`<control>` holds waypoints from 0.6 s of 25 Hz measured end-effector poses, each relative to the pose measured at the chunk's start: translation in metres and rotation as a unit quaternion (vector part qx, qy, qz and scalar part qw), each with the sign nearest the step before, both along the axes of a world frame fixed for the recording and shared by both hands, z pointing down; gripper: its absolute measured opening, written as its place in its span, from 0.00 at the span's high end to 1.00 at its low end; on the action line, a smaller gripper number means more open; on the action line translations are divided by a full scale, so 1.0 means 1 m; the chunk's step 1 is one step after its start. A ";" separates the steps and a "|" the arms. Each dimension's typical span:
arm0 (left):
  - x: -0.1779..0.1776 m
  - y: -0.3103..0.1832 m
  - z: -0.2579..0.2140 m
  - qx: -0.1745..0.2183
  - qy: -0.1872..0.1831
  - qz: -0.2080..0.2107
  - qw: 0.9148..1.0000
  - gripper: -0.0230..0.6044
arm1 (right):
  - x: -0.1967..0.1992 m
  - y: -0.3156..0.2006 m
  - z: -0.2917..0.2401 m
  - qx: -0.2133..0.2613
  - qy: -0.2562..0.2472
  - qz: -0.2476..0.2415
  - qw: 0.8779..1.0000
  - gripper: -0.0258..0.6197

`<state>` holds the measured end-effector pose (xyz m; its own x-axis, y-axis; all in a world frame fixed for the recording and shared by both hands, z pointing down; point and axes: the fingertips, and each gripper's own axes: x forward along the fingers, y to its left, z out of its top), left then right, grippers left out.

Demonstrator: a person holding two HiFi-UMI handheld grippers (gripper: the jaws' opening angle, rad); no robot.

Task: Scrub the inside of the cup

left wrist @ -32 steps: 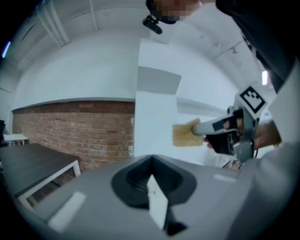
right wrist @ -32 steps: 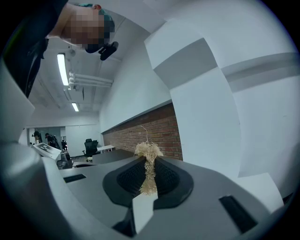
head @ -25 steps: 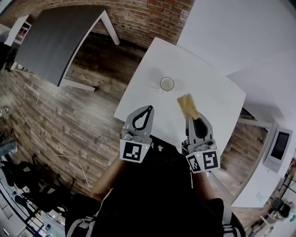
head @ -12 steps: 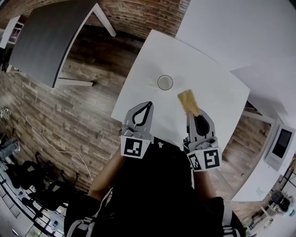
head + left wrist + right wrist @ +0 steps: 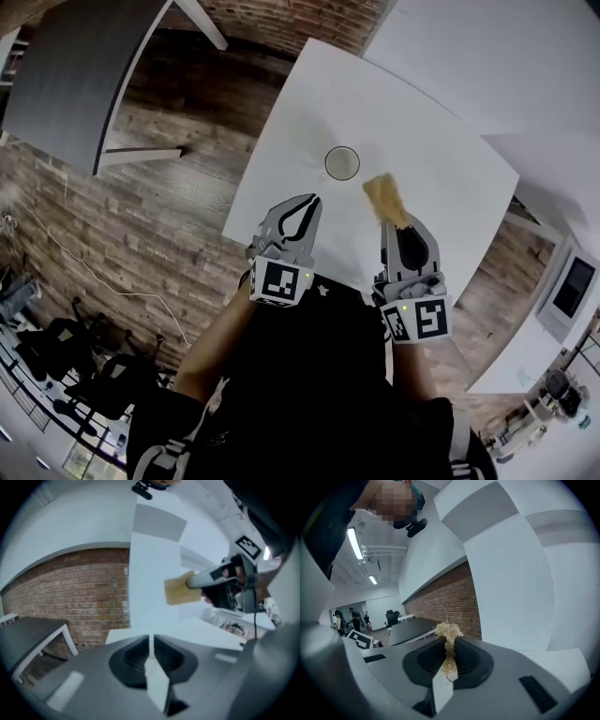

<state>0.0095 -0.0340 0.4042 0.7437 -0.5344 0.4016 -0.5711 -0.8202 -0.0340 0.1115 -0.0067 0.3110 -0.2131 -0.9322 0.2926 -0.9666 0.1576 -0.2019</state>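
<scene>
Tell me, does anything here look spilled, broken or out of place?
Nothing stands out: the cup stands upright on the white table, nothing spilled, and the right hand-held gripper holds a fibrous scrub pad near it.

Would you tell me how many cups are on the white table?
1. The cup stands upright on the white table, just left of the scrubbing pad; no others show.

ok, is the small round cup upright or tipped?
Upright: the small round cup shows a full circular rim facing up on the white table.
</scene>
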 end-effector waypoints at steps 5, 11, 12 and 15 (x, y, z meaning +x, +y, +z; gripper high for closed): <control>0.008 -0.005 0.032 -0.020 -0.022 0.019 0.999 0.88 | 0.001 -0.011 0.011 -0.017 0.008 -0.002 1.000 0.91; 0.018 -0.013 0.068 -0.039 -0.044 0.028 0.998 0.82 | 0.009 -0.024 0.030 -0.036 0.001 -0.002 0.999 0.91; 0.019 -0.013 0.075 -0.044 -0.049 0.030 0.997 0.81 | 0.009 -0.026 0.034 -0.040 0.002 -0.004 0.999 0.91; 0.021 -0.011 0.097 -0.058 -0.067 0.039 0.995 0.79 | 0.005 -0.029 0.042 -0.051 0.008 -0.023 0.998 0.91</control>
<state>0.0302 -0.0453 0.5011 0.7168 -0.4207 0.5561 -0.5016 -0.8651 -0.0079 0.1163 -0.0358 0.3525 -0.2499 -0.8867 0.3890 -0.9619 0.1814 -0.2045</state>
